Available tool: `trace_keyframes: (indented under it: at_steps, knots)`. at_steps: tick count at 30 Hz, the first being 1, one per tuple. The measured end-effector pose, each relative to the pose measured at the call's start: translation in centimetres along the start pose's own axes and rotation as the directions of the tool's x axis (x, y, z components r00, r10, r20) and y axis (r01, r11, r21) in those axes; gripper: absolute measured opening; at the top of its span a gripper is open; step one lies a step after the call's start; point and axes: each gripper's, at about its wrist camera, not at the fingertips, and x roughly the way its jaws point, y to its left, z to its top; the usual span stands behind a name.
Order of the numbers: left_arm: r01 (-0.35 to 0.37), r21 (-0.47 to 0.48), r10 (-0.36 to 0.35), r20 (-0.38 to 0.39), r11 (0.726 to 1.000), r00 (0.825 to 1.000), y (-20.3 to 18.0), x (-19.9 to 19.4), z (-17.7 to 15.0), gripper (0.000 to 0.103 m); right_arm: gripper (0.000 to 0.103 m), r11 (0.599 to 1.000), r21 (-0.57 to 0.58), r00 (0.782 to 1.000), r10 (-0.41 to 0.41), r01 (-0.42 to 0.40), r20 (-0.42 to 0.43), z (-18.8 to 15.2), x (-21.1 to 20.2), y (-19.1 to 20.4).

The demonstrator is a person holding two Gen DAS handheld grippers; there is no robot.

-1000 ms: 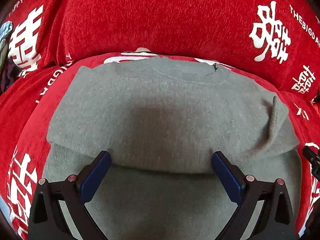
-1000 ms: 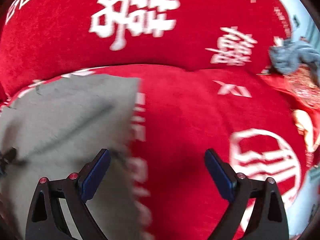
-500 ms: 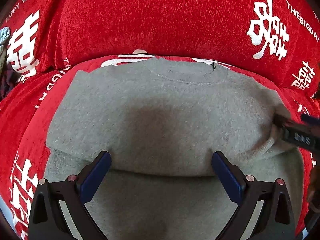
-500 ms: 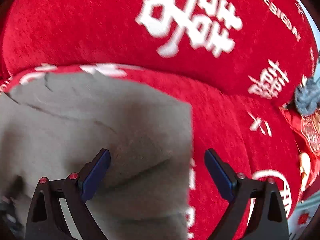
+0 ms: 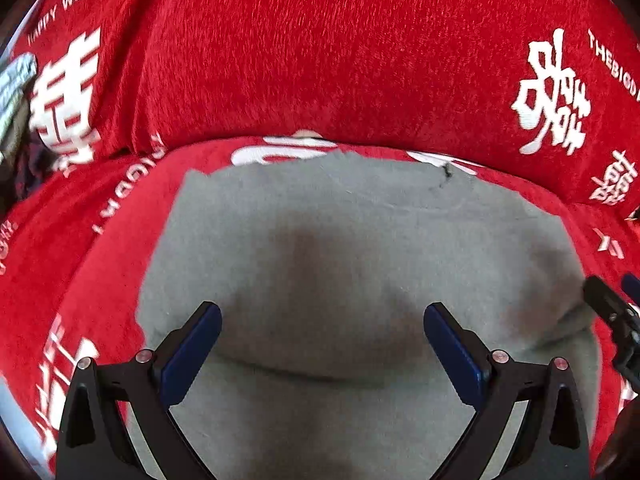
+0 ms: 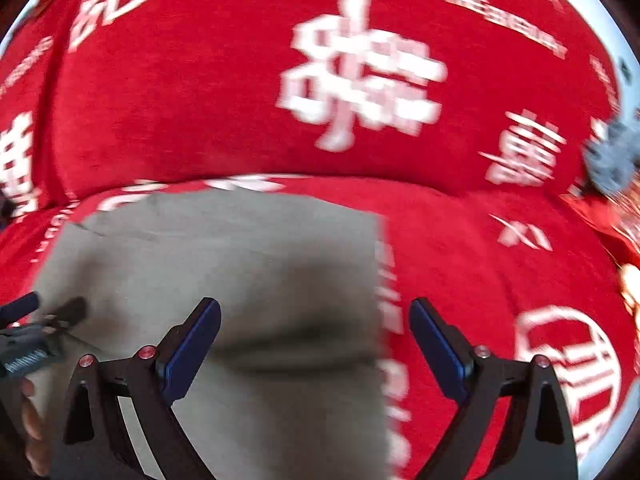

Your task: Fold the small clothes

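A small grey knit sweater (image 5: 360, 248) lies flat on the red sofa seat, neckline toward the backrest, its upper part folded over the lower part along a crosswise fold line. My left gripper (image 5: 322, 340) is open and empty just above the fold line. My right gripper (image 6: 314, 336) is open and empty over the sweater's (image 6: 240, 272) right edge. The right gripper's tip shows at the right edge of the left wrist view (image 5: 612, 312). The left gripper's tip shows at the left edge of the right wrist view (image 6: 28, 340).
The sofa has a red cover with white characters; its backrest (image 5: 340, 60) rises right behind the sweater. A grey cloth bundle (image 6: 612, 156) lies at the far right of the seat. Another pale cloth (image 5: 14, 84) sits at the far left.
The right gripper swung left onto the sweater's right edge, then slid back right a little. The raised flap at that edge has been laid flat. The left gripper barely moved.
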Motion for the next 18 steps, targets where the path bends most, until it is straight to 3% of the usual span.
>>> trace_keyframes:
  at_steps: [2,7,9,11,15,18]
  knots:
    - [-0.016,0.015,0.016,-0.009,1.000,1.000,0.3,0.4,-0.2,0.101,0.096,0.995,-0.003,0.994,0.101,-0.101,-0.048,-0.3,1.5,1.2]
    - [-0.009,-0.002,0.009,-0.065,1.000,0.998,1.9,1.8,-2.7,0.101,0.096,0.999,-0.015,0.990,0.048,-0.050,-0.133,-3.8,3.4,0.6]
    - [0.019,-0.018,-0.020,-0.059,1.000,0.998,2.4,2.0,-3.8,0.102,0.096,0.998,-0.005,0.994,0.068,-0.069,-0.089,-5.2,2.5,-0.3]
    - [0.015,-0.007,-0.015,-0.053,1.000,0.998,2.3,1.7,-3.9,0.102,0.096,0.999,-0.036,0.992,0.022,-0.027,-0.125,-5.6,2.5,-0.2]
    - [0.024,-0.029,-0.025,-0.034,0.999,0.999,2.0,0.7,-2.2,0.102,0.096,0.996,0.048,0.994,0.077,-0.074,-0.081,-4.4,1.3,-0.9]
    - [0.026,-0.032,-0.027,-0.028,0.999,0.999,1.8,0.6,-0.9,0.102,0.096,0.996,0.046,0.995,0.084,-0.081,-0.058,-3.5,0.9,0.2]
